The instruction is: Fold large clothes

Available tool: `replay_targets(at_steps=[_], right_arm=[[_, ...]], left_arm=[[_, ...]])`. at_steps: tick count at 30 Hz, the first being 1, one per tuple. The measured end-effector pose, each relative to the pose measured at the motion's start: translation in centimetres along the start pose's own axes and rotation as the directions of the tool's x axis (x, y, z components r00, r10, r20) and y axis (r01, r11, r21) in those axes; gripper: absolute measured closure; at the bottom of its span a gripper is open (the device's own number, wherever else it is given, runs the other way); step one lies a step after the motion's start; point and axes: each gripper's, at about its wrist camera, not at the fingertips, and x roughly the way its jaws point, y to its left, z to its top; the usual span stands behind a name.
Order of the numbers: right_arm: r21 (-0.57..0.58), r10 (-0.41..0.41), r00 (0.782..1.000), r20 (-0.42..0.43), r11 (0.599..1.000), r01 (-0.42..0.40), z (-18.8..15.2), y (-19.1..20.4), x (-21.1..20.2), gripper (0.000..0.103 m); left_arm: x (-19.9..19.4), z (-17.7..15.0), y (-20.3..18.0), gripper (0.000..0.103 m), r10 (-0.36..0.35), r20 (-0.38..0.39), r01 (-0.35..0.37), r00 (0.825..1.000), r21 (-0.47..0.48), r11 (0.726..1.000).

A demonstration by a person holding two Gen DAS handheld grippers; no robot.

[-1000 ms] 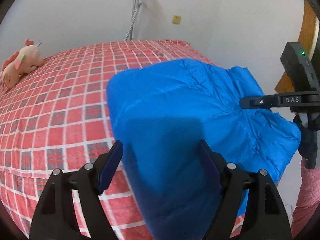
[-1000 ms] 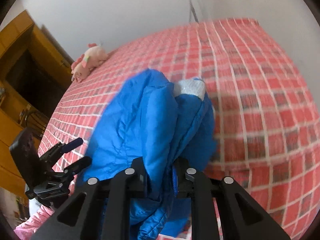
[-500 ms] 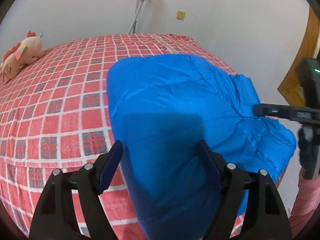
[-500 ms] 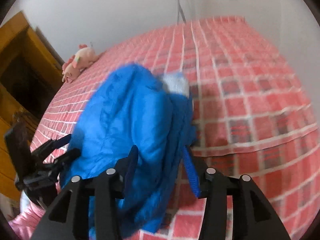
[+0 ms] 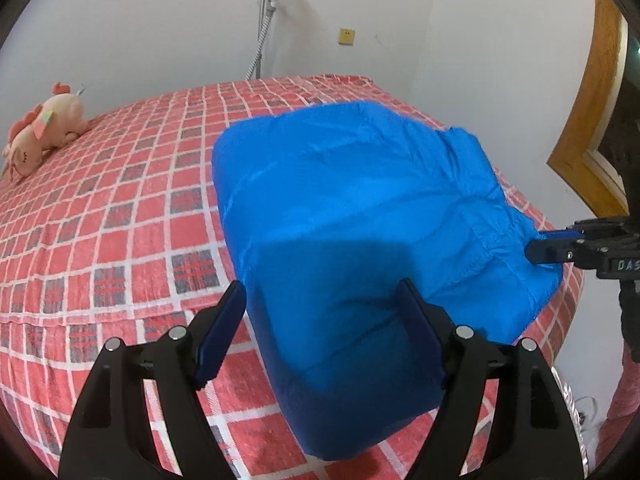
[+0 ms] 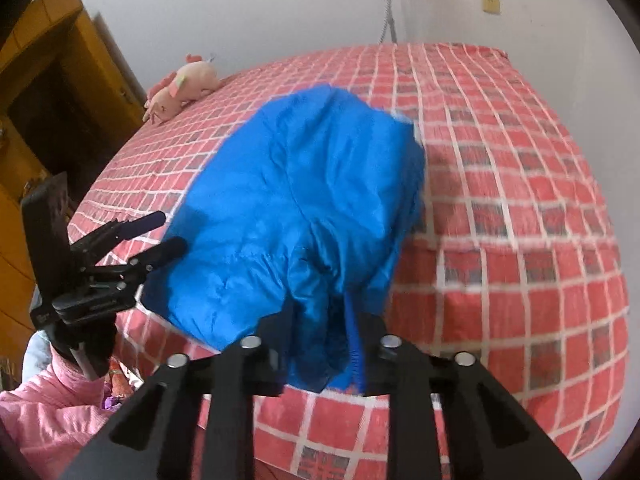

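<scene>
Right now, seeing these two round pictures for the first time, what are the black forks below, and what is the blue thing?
No robot: a person holds a two-finger gripper in each hand, each carrying a wide-angle camera. One picture looks along the left gripper, open at the near end of the blue padded jacket. The other looks along the right gripper, shut on the jacket's edge. The jacket lies folded on a red checked bed; a pink plush toy lies farther away.
</scene>
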Motion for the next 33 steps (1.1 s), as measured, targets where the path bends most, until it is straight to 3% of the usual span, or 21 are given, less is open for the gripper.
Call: replay_targets(at_steps=[4, 8, 14, 18, 20, 22, 26, 33], right_arm=[[0.088, 0.055, 0.998, -0.003, 0.995, -0.054, -2.3, -2.3, 2.3, 0.086], [0.129, 0.081, 0.996, 0.023, 0.988, -0.084, -3.6, -3.2, 3.7, 0.086], [0.062, 0.012, 0.999, 0.049, 0.998, -0.015, -2.9, -1.2, 1.3, 0.082], [-0.008, -0.063, 0.989, 0.133, 0.998, 0.065, -1.6, 1.1, -2.3, 0.075], [-0.049, -0.064, 0.984, 0.168, 0.996, 0.073, -0.8, 2.6, -3.4, 0.072], [-0.079, -0.054, 0.982, 0.181, 0.994, 0.07, 0.2, 4.0, -3.4, 0.072], [-0.107, -0.109, 0.974, 0.197, 0.985, 0.132, 2.1, 5.8, -1.6, 0.072], [-0.043, -0.177, 0.97, 0.168, 0.982, 0.187, 2.3, 4.2, 1.3, 0.071]], left_arm=[[1.1, -0.6, 0.0, 0.025, -0.039, -0.03, 0.038, 0.999, -0.007, 0.999], [1.9, -1.2, -0.4, 0.023, -0.023, -0.024, 0.023, 0.999, 0.009, 1.0], [1.2, -0.7, 0.5, 0.024, -0.045, -0.04, 0.044, 0.998, -0.033, 0.999], [-1.0, 0.1, 1.1, 0.025, -0.021, 0.014, 0.021, 1.0, -0.043, 0.999], [-1.9, 0.6, 1.3, 0.025, -0.019, 0.039, 0.021, 0.999, -0.055, 0.998], [-2.2, 1.2, 1.2, 0.025, -0.005, 0.061, 0.008, 0.998, -0.058, 0.998], [-1.7, 1.2, 0.1, 0.025, 0.018, 0.059, -0.015, 0.998, -0.053, 0.998], [0.6, 0.7, -0.7, 0.025, 0.069, 0.021, -0.068, 0.997, -0.06, 0.996]])
